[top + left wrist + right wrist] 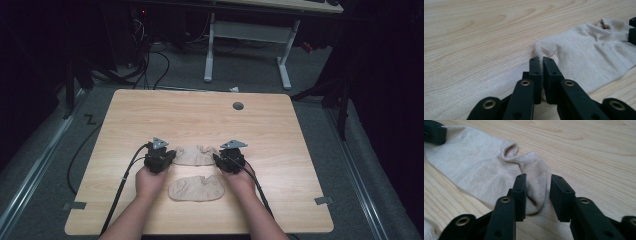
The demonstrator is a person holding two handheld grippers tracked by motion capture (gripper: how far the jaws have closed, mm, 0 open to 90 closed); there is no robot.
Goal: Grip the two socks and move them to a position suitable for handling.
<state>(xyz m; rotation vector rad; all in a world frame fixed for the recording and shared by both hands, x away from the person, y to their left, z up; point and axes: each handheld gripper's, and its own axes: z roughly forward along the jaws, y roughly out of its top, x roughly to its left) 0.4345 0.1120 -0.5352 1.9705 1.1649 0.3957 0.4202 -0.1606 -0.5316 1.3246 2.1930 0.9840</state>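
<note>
Two beige ankle socks lie on the wooden table [150, 115]. The farther sock [194, 155] stretches flat between my two grippers; the nearer sock [196, 188] rests between the person's hands. My left gripper [172, 154] is at the farther sock's left end. In the left gripper view its jaws [541, 60] are pressed together on the edge of that sock [586, 55]. My right gripper [216, 157] is at the sock's right end. There its jaws [538, 177] stand apart, with the sock's cuffed end [534, 182] lying between them.
A round grey grommet [238, 106] sits near the table's far edge. Grey tape marks [74, 205] flag the front corners. Behind the table stand a white-legged desk [209, 50] and floor cables [150, 60]. Bare wood surrounds the socks.
</note>
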